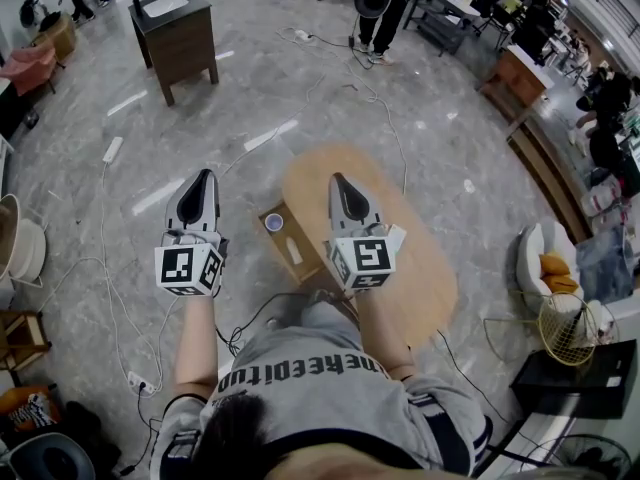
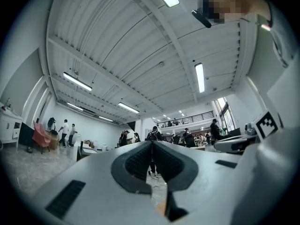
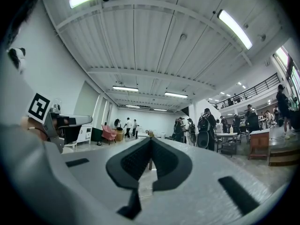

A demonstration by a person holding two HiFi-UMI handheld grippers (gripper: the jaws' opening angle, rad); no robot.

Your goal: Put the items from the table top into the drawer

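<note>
An oval light-wood desk [image 1: 420, 258] stands on the grey marble floor [image 1: 470, 138], beneath the jaws of the right gripper [image 1: 339, 179]. Its drawer [image 1: 280, 240] stands open, down between those jaws and the jaws of the left gripper [image 1: 205, 175]. In the drawer lie a small blue-rimmed round cup [image 1: 274, 223] and a white oblong piece [image 1: 293, 251].

Dark wooden washstand [image 1: 178, 40], white power strip [image 1: 112, 149], yellow wire basket [image 1: 566, 330]

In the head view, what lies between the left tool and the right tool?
The head view shows an open drawer there, below them, holding a small round cup and a white strip.
</note>
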